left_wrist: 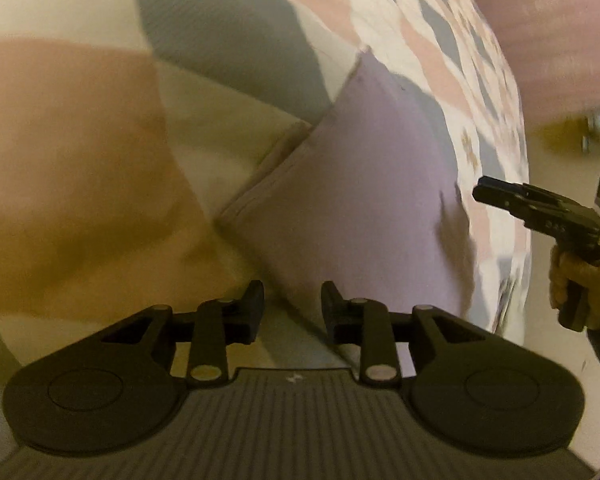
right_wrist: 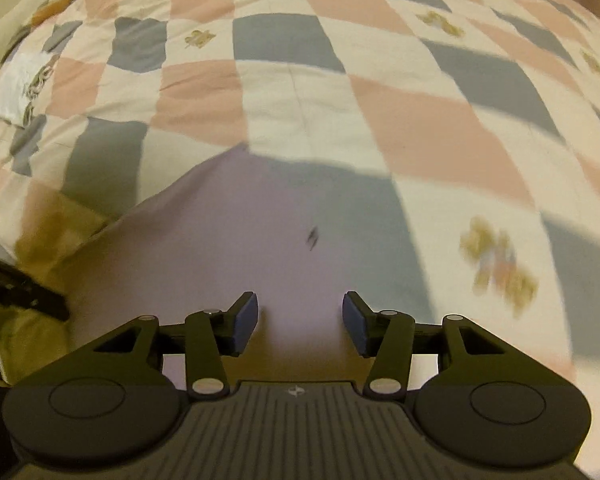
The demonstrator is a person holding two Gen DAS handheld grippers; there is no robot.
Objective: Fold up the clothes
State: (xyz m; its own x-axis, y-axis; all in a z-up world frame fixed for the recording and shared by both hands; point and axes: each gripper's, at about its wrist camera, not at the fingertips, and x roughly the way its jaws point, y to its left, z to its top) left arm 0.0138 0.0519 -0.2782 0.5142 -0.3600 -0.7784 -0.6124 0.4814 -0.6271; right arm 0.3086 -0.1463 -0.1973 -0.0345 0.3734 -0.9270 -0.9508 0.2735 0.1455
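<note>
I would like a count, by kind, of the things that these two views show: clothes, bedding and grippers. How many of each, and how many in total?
Folded lilac garment: 1
Checked quilt: 1
Grippers: 2, the left gripper and the right gripper, both open and empty
Total: 4

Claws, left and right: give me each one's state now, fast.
Left claw: open, holding nothing, over the folded lilac garment.
Right claw: open, holding nothing.
</note>
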